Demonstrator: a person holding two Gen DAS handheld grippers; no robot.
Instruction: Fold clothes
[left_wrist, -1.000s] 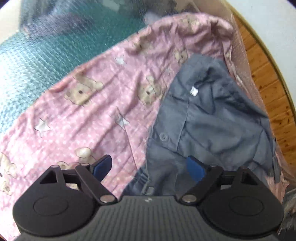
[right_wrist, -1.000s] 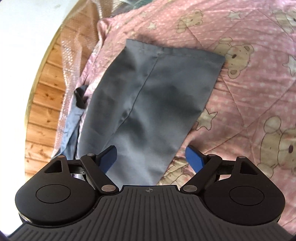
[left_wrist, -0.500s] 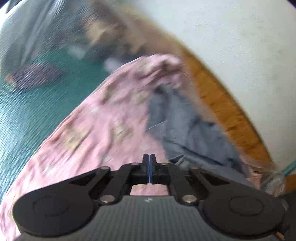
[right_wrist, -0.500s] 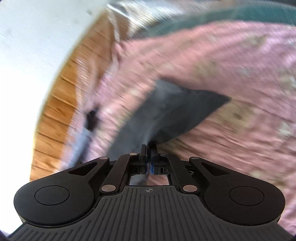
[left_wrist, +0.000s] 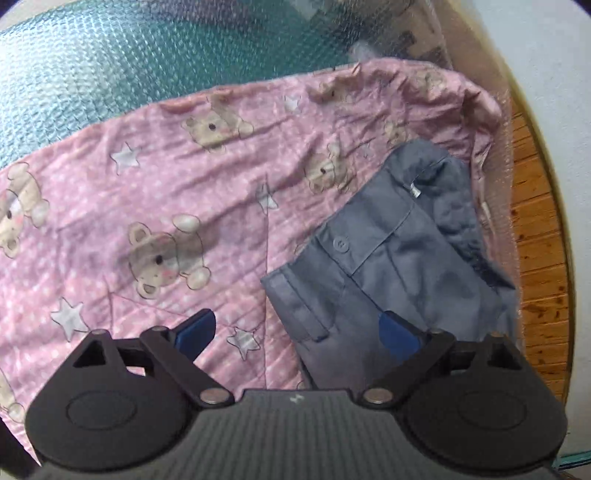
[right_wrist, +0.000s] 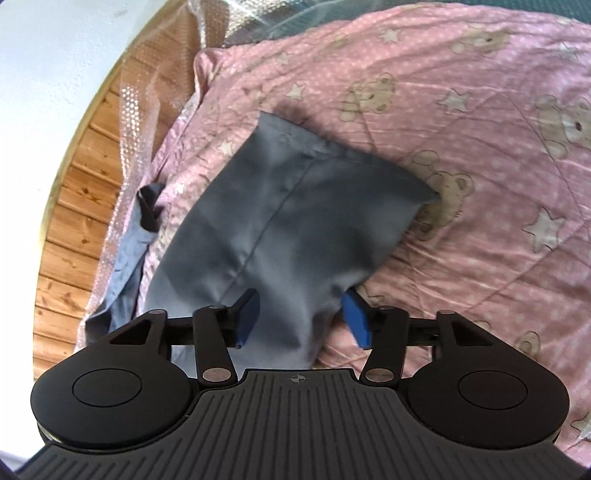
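In the left wrist view my left gripper (left_wrist: 297, 330) is now wide open and holds nothing; half a second ago its blue pads were pressed together, so I think it has just let go. Below it the grey trousers (left_wrist: 399, 258) lie on the pink bear quilt (left_wrist: 147, 192), the waistband with its button turned up and one open finger above the cloth. In the right wrist view my right gripper (right_wrist: 303, 319) is also open again, less wide, and empty, and the trouser leg (right_wrist: 288, 214) lies flat between and beyond its fingers, the hem far from me. For the task, I judge that one fold or straightening pull is finished and the garment is released on the quilt.
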